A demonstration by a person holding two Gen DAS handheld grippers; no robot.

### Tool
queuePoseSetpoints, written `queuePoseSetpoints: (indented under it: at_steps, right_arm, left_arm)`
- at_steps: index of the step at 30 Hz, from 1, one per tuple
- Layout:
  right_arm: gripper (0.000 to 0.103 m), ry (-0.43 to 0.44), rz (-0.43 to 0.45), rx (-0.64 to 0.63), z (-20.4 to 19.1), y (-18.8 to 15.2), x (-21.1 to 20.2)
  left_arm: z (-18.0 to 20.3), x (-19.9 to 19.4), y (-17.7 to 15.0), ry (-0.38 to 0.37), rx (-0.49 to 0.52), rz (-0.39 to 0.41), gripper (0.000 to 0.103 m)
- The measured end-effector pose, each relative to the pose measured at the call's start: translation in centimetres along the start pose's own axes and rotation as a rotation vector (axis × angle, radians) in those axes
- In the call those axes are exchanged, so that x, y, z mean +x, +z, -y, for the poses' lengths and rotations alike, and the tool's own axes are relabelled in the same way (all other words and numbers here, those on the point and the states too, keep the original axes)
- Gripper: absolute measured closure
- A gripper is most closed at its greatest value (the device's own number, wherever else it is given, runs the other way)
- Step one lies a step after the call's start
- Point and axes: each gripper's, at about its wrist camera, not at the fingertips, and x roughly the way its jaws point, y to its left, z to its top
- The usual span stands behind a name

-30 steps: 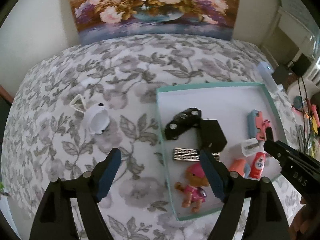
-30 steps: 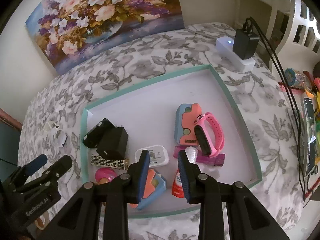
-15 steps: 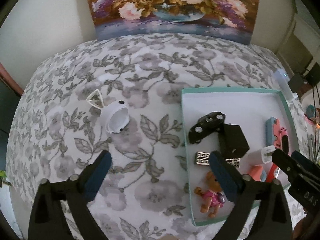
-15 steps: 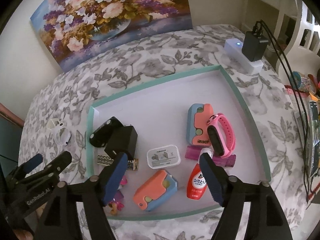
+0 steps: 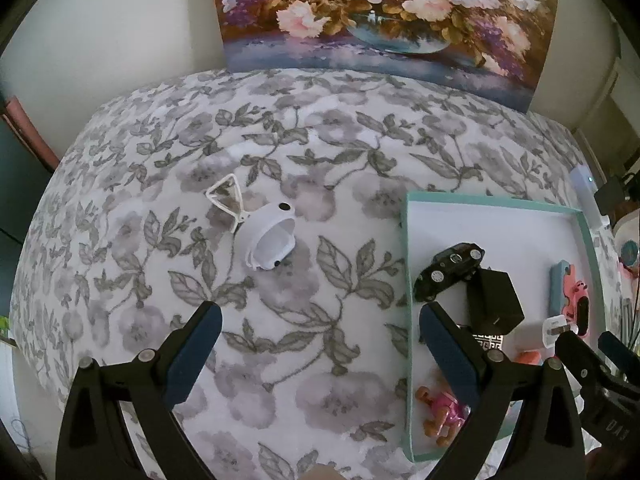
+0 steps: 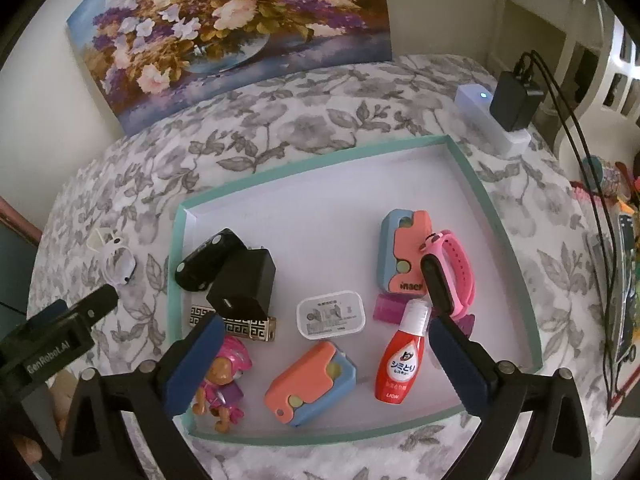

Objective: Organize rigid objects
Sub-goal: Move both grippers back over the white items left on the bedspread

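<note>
Right tool point(image 6: 322, 360) opening, red bottle point(image 6: 400, 358) released.

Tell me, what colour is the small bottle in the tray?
Red with a white cap, seen best from the right wrist view.

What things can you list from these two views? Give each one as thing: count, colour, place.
Shallow cardboard tray: one, teal rim, white floor, on the flowered cloth.
Toy car: one, black, tray's left side.
Plug cube: one, black, against the car.
Patterned bar: one, gold and black, under the cube.
Dog figure: one, pink, tray's near left corner.
Two-tone cases: two, coral and blue, in tray.
Label box: one, white, tray centre.
Squeeze bottle: one, red, lying in tray.
Wristband: one, pink, tray's right side.
Plastic ring toy: one, white, on cloth outside tray.
Left tool: open, empty.
Right tool: jaws opening, gripping nothing.
</note>
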Motion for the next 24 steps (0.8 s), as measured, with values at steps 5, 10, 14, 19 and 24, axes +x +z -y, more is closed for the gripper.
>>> queuePoseSetpoints:
  at_steps: [5,10,14,19,24]
  right_arm:
    - [0.000,0.000,0.004,-0.021,-0.5,0.1,0.0]
    - [0.000,0.002,0.010,-0.044,-1.5,0.2,-0.1]
    - [0.000,0.022,0.019,-0.049,-2.6,0.5,-0.4]
    - [0.000,0.053,0.059,-0.089,-5.4,1.4,-1.1]
    - [0.000,0.093,0.085,-0.110,-8.6,2.5,-1.6]
  left_arm:
    - [-0.9,0.1,0.3,-0.002,-0.019,0.004,0.003]
    - [-3.2,0.0,0.8,-0.006,-0.071,0.013,0.003]
    - [-6.2,0.0,1.5,-0.029,-0.147,0.020,0.003]
    - [-10.5,0.2,2.3,-0.018,-0.200,0.020,0.003]
    - [-14.5,0.1,3.0,-0.006,-0.255,0.013,0.003]
